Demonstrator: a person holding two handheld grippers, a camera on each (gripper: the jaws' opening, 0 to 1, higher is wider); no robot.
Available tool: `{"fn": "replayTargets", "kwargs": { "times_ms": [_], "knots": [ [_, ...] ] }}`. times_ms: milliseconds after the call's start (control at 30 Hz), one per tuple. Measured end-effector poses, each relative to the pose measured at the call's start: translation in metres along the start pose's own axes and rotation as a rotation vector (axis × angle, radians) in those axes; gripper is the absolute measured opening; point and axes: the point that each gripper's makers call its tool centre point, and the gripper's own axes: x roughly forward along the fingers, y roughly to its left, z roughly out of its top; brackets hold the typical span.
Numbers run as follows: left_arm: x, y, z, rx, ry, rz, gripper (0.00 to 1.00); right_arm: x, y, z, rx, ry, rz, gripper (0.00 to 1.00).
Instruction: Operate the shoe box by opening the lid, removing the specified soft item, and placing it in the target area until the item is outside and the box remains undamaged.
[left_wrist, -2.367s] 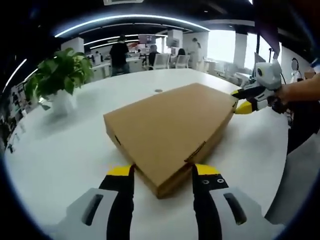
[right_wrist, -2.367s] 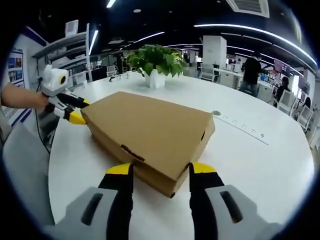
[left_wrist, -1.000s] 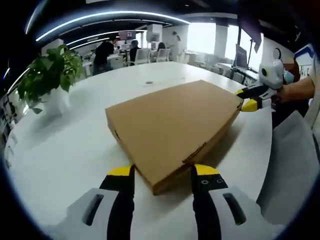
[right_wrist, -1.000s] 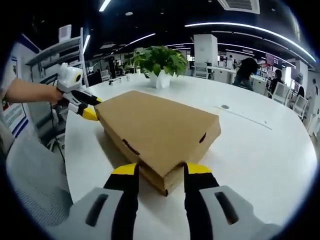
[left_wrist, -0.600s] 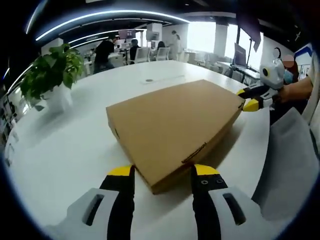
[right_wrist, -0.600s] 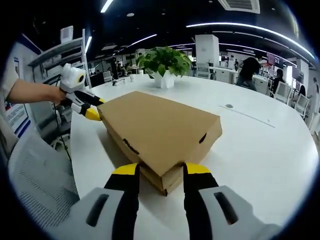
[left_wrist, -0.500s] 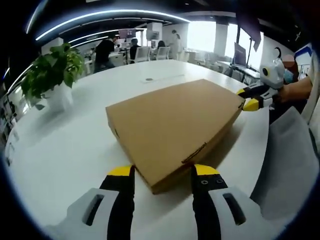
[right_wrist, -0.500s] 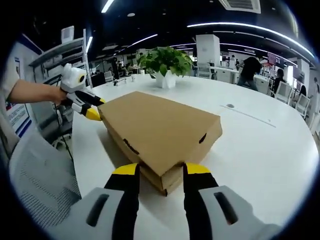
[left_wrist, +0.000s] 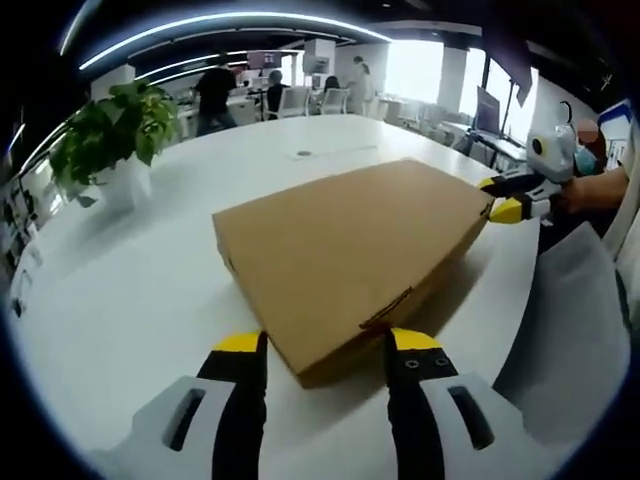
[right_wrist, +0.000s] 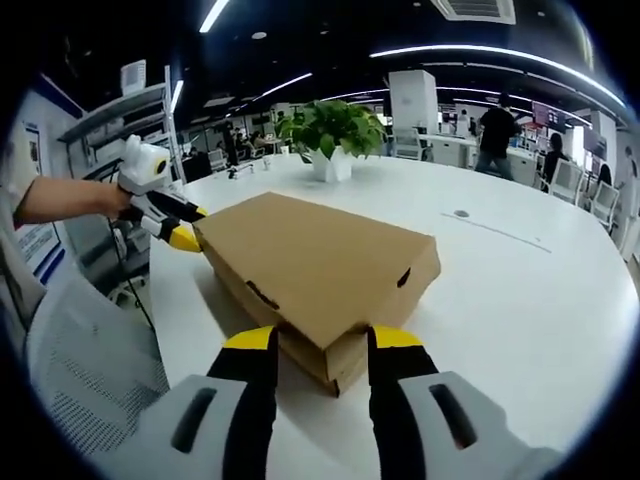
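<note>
A closed brown cardboard shoe box (left_wrist: 350, 250) lies flat on the round white table (left_wrist: 130, 290). In the left gripper view my left gripper (left_wrist: 325, 345) is open, its yellow-tipped jaws standing either side of the box's near corner. My right gripper (left_wrist: 508, 198) touches the far right corner, held by a hand. In the right gripper view the box (right_wrist: 310, 260) shows its lid edge over the base at the near corner. My right gripper (right_wrist: 322, 340) is open astride that corner. The left gripper (right_wrist: 180, 228) sits at the far left corner. The box's contents are hidden.
A potted green plant (left_wrist: 105, 140) (right_wrist: 335, 135) stands on the table beyond the box. A grey mesh chair (right_wrist: 90, 360) (left_wrist: 570, 330) is at the table's edge by the person. Desks, chairs and people fill the office behind. A small round port (right_wrist: 460, 213) is set in the table.
Both grippers have stayed at opposite corners of the box, and the box has not visibly moved. The right gripper's jaws have narrowed slightly.
</note>
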Motion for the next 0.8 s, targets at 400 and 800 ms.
{"fn": "replayTargets", "kwargs": {
  "times_ms": [400, 800],
  "knots": [
    [-0.01, -0.003, 0.014, -0.005, -0.042, 0.017, 0.52, -0.008, 0.003, 0.016, -0.033, -0.033, 0.004, 0.32],
    [-0.021, -0.003, 0.032, 0.023, -0.066, 0.026, 0.56, -0.016, 0.004, 0.037, -0.045, -0.069, 0.012, 0.34]
  ]
}}
